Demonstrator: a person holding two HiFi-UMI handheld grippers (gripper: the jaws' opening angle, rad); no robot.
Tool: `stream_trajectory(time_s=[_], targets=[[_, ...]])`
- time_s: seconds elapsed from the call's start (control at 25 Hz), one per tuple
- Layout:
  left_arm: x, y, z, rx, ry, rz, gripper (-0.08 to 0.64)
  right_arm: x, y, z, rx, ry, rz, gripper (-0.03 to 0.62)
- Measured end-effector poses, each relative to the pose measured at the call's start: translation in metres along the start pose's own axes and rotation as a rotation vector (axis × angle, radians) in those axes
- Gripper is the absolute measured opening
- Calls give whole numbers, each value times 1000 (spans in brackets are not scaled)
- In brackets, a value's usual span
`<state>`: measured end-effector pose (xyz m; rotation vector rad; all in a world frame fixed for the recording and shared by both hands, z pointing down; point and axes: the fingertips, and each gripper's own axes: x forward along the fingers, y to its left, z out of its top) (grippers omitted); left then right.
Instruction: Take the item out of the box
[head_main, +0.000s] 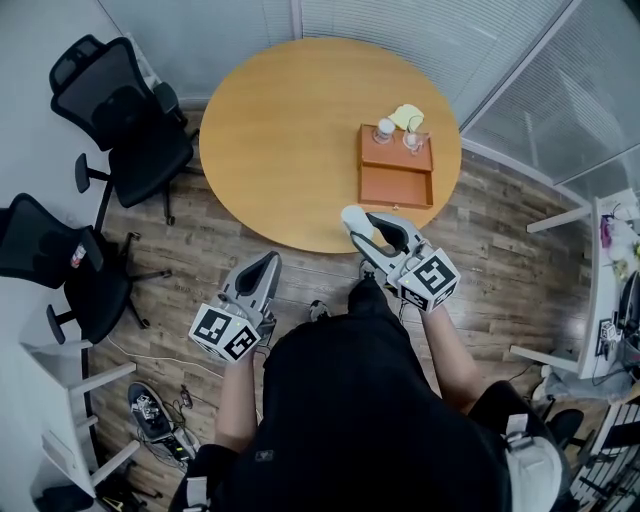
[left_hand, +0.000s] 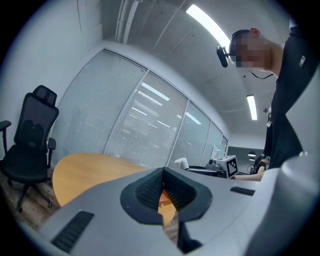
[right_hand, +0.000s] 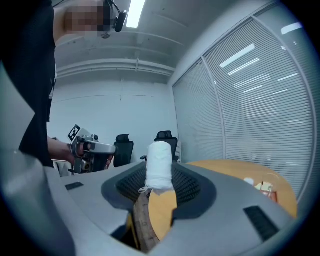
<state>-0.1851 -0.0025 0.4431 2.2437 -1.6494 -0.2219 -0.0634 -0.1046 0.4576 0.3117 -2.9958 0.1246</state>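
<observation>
- A round wooden table (head_main: 280, 130) fills the middle of the head view, on a dark plank floor (head_main: 500, 260).
- A person in black (head_main: 370, 420) stands at the table's near edge with 1 gripper in each hand.
- 2 black office chairs stand left of the table, 1 beside it (head_main: 130, 120) and 1 nearer the person (head_main: 60, 270).
- A flat orange-brown box (head_main: 397, 170) lies on the right part of the table, split into a far and a near section.
- The right gripper (head_main: 358, 222) reaches over the table's near edge, just short of the box. Its jaws are clamped on a white roll, which stands upright between the pads.
- The left gripper (head_main: 271, 258) hangs over the floor, off the table and well apart from the box. Its jaws are closed tip to tip, with nothing between them.
- The roll (right_hand: 159, 165), which looks like wrapped cloth or gauze, is out of the box. It sits in the right gripper's hold above the table, apart from the box's near side.
- A yellow cloth (head_main: 405, 116) lies at the box's far end.
- 2 small clear bottles (head_main: 385, 128) stand beside that cloth. I cannot tell whether they are inside the box.
</observation>
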Motion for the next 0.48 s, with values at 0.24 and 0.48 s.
stream_trajectory(time_s=[0.24, 0.48], targets=[[6, -7, 1, -3, -9, -13, 6, -6, 2, -6, -3, 10, 8, 153], [8, -17, -3, -1, -5, -18, 6, -15, 9, -6, -38, 17, 20, 153]])
